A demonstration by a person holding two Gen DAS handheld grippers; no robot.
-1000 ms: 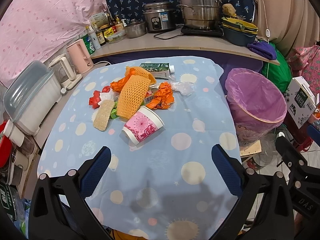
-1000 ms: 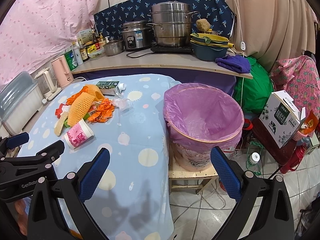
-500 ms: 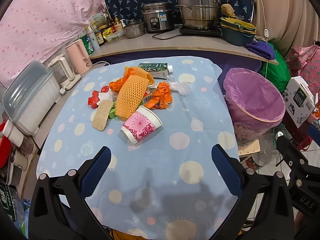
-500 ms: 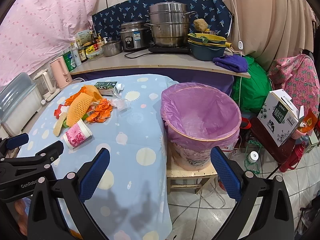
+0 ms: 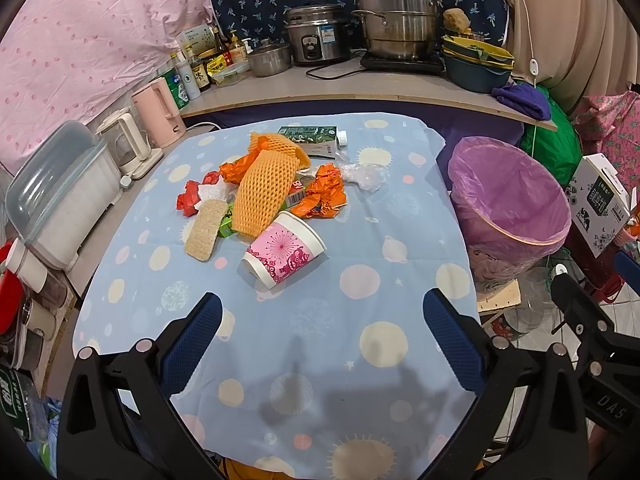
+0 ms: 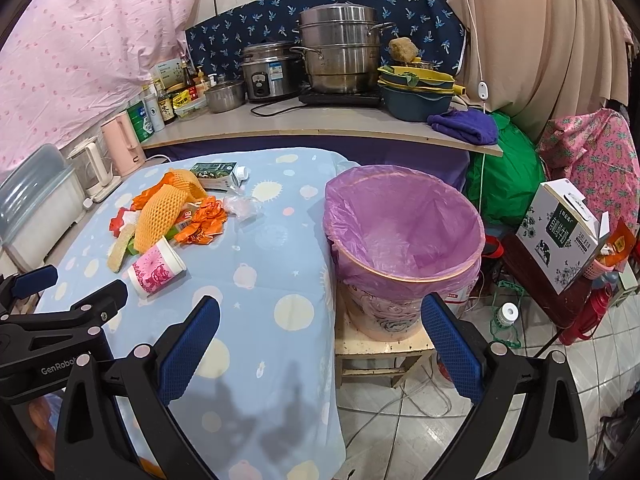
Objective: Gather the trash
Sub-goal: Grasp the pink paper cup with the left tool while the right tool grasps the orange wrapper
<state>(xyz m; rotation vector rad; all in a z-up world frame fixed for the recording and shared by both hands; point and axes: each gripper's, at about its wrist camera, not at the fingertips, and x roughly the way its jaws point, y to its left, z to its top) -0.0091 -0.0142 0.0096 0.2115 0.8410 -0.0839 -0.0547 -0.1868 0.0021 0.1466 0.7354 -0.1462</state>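
Left wrist view: the left gripper [image 5: 320,320] is held with its jaws spread wide and nothing between them, above the blue dotted tablecloth [image 5: 360,380]. Directly ahead of the fingers, nearest of all the trash, a pink paper cup [image 5: 285,255] is seen lying on its side, mouth turned away and to the right, base toward the gripper. It is judged light, thin-walled and easily crushed; a hold across the body near the stiffer rolled rim would probably be safest, with a gentle squeeze. Just beyond the cup lies an orange foam net [image 5: 262,194], expected to be soft, springy and nearly weightless, so that it can be pinched anywhere. To its left a tan sponge-like pad [image 5: 205,233] lies flat; to its right crumpled orange wrappers [image 5: 323,196] and a clear plastic scrap [image 5: 366,174] are found, thin stuff likely to slip unless bunched. A green carton [image 5: 314,140] rests farthest ahead. In the right wrist view, the right gripper [image 6: 320,320] is likewise spread and empty, and the bin lined with a purple bag [image 6: 404,228] stands just ahead of it, beside the table edge.
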